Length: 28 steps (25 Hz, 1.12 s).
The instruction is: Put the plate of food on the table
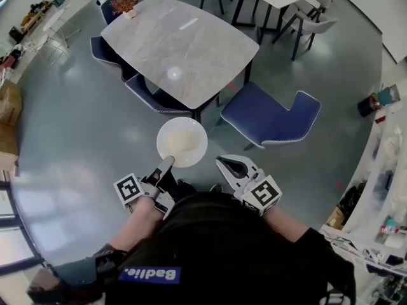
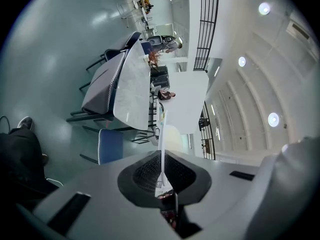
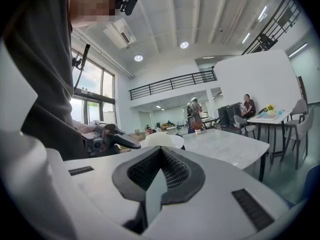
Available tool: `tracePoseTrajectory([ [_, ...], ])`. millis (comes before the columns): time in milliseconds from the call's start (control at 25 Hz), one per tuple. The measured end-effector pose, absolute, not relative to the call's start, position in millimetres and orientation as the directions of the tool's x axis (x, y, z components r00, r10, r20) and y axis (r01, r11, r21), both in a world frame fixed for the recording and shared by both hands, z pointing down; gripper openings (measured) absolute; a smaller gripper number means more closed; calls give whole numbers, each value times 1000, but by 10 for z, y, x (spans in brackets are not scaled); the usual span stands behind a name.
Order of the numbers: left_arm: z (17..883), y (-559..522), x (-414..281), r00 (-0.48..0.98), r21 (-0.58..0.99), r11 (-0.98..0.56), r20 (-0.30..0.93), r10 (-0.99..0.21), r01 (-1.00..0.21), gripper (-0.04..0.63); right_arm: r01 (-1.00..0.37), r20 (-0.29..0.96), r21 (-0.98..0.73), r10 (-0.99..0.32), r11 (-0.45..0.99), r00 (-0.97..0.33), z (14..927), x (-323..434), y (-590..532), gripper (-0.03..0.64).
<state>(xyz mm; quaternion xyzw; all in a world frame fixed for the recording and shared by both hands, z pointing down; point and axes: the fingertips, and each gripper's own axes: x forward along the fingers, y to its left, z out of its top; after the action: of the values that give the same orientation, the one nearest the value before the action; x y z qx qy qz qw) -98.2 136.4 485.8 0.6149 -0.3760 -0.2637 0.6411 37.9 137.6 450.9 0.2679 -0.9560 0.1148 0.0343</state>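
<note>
Left gripper (image 1: pixel 168 162) clamps plate (image 1: pixel 182 142) rim; your right gripper (image 1: pixel 224 164) is closed, empty. Hold plate level, carry it far onto table (image 1: pixel 191 53).

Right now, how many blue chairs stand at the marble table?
3. One blue chair stands pulled out right of the table; two more are tucked under its left edge, one nearer, one farther. A fourth may be hidden at the far corner.

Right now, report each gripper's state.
Left gripper: closed on the plate rim.
Right gripper: closed, nothing between its jaws.
</note>
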Motion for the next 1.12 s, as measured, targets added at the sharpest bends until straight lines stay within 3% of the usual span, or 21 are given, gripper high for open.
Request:
tracePoseTrajectory([
  [520,4958,738,-1031,589,988,101,150,-794,-115,15,-544,162,-192,-520,817,-839,4594,391,820,9],
  [1120,5154,-1057,-1790,645,990,88,140,-751,-112,15,-665,217,-179,-630,725,-745,4630,-249,-600,9],
])
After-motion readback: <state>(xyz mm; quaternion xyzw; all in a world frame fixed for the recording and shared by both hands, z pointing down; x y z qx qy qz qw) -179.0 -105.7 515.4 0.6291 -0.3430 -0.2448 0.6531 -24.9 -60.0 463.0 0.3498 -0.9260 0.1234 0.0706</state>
